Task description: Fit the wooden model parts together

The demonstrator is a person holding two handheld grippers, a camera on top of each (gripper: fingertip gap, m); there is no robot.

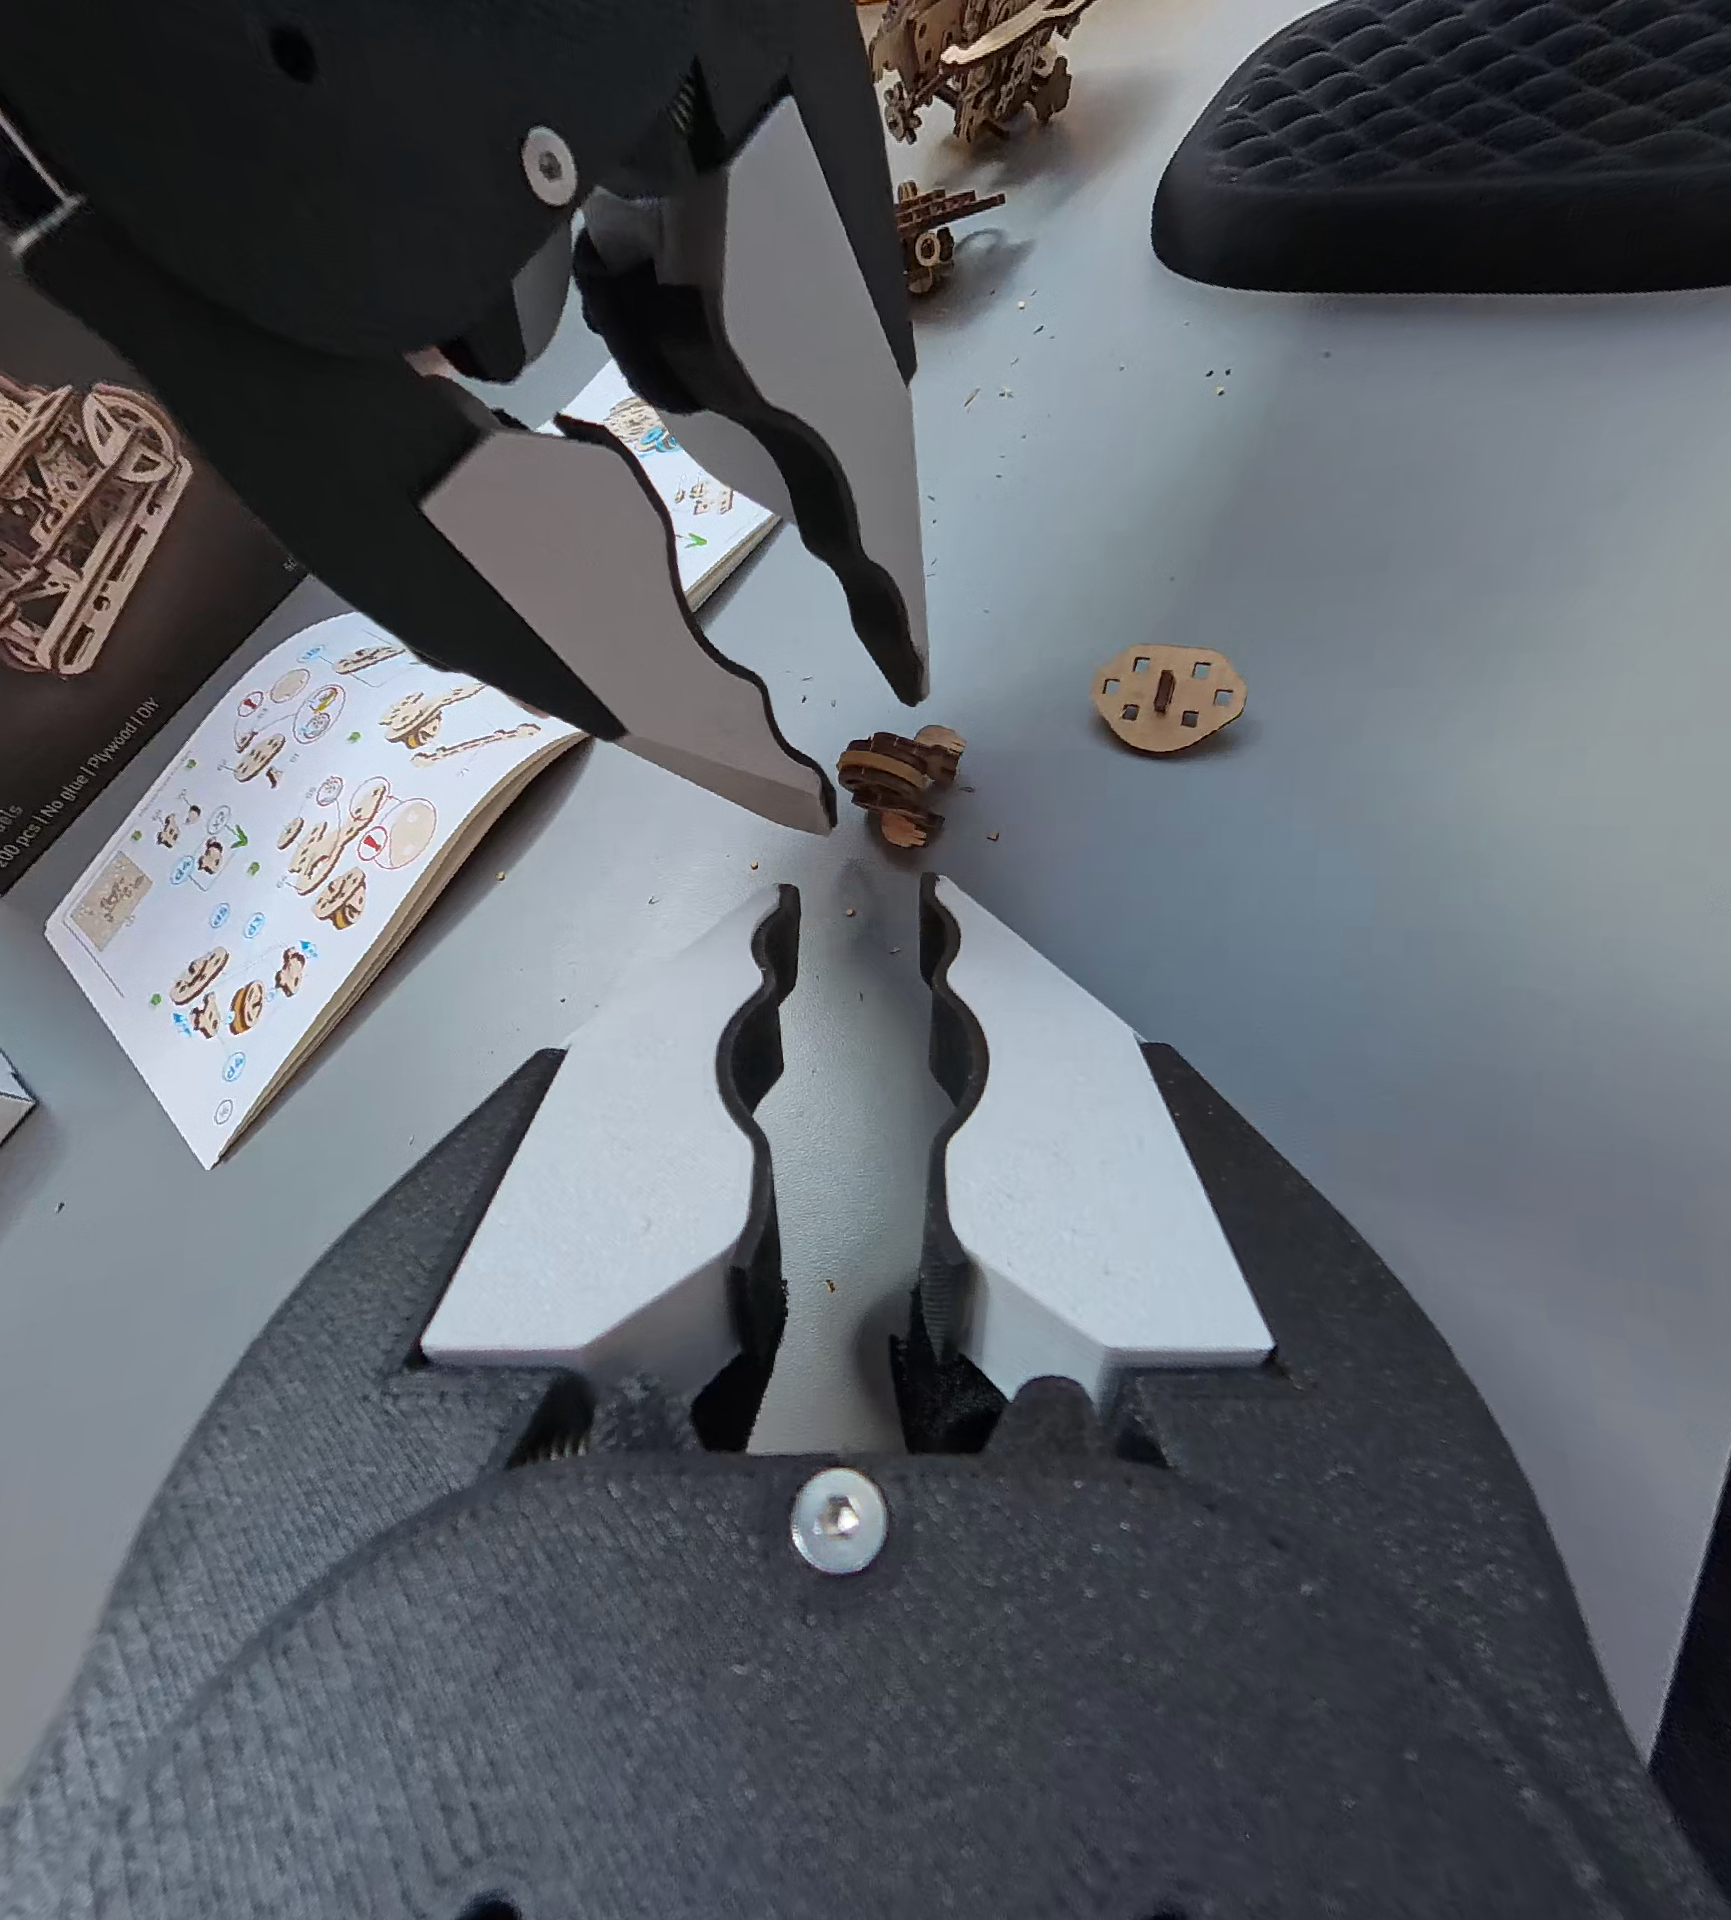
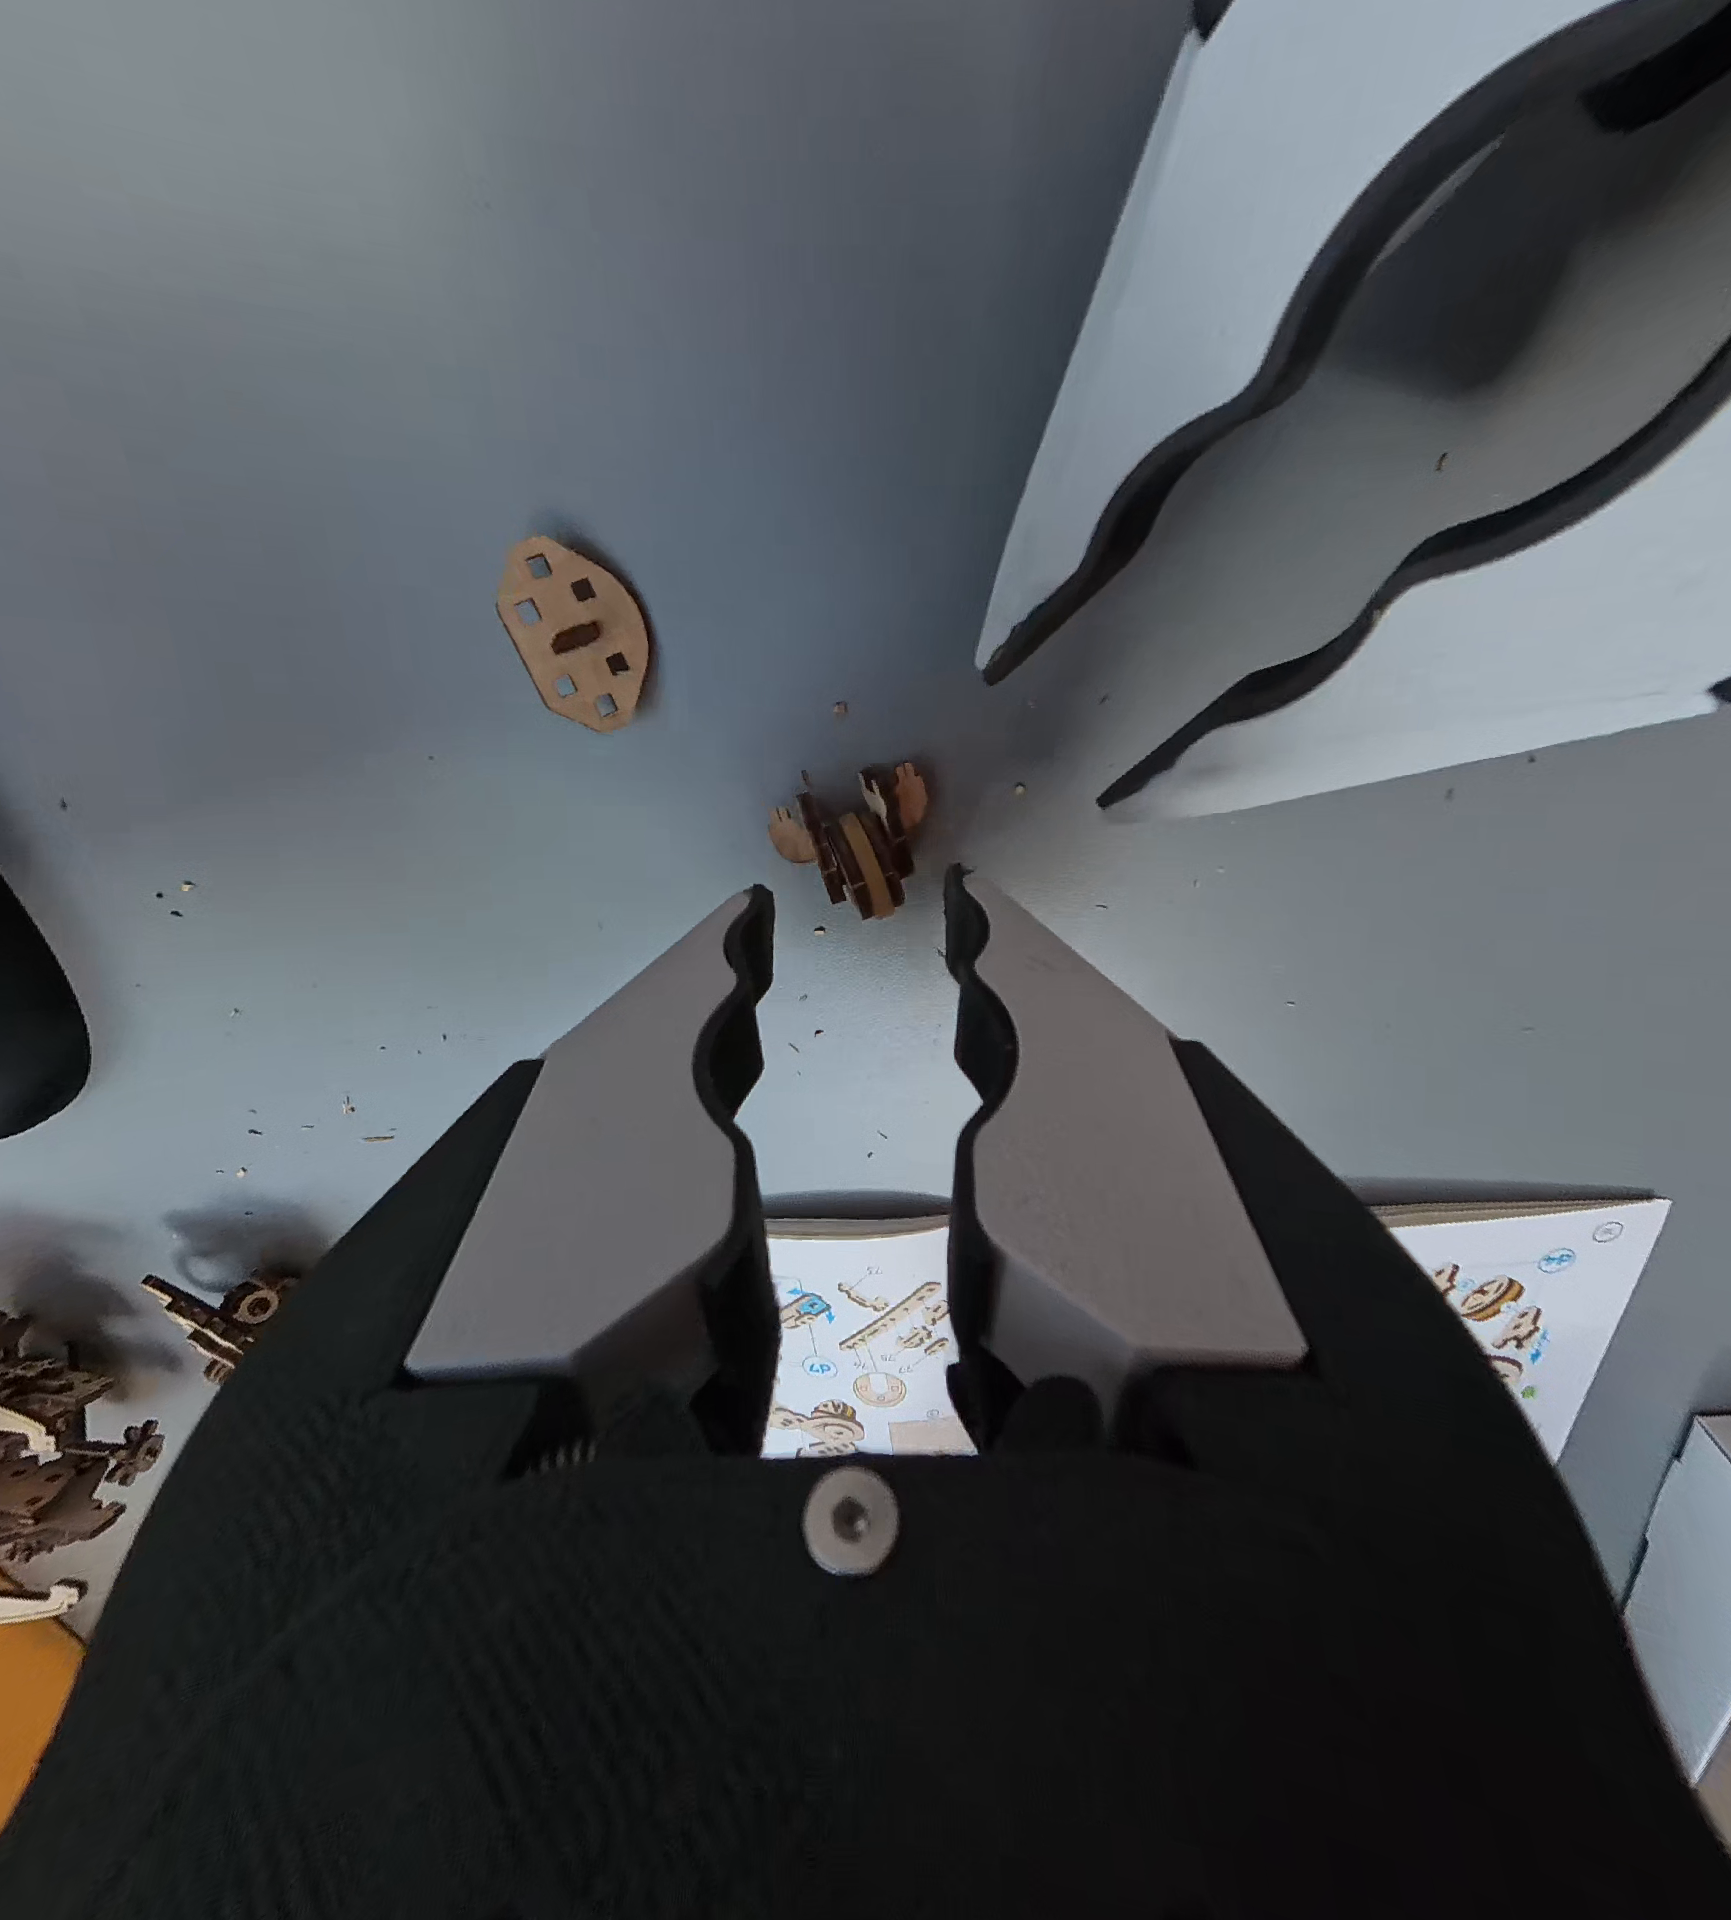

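Note:
A small dark-and-light wooden sub-assembly (image 1: 897, 784) lies on the grey table; it also shows in the right wrist view (image 2: 856, 836). A flat oval wooden plate (image 1: 1167, 698) with square holes and a centre peg lies apart from it, also seen in the right wrist view (image 2: 575, 634). My left gripper (image 1: 859, 894) is open and empty, its tips just short of the sub-assembly. My right gripper (image 2: 859, 883) is open and empty, its tips on either side of the sub-assembly from the opposite side; it shows in the left wrist view (image 1: 876, 753).
An open instruction booklet (image 1: 321, 862) and a dark kit box (image 1: 40, 582) lie at left. A partly built wooden model (image 1: 965, 62) and a smaller piece (image 1: 928, 234) sit at the far edge. A black quilted cushion (image 1: 1526, 145) lies at top right. Wood crumbs dot the table. There is about 5 cm between the tips of the two grippers. My right tips are roughly 5 cm from the flat oval wooden plate (image 1: 1167, 698). Look for it in the right wrist view (image 2: 577, 620) too.

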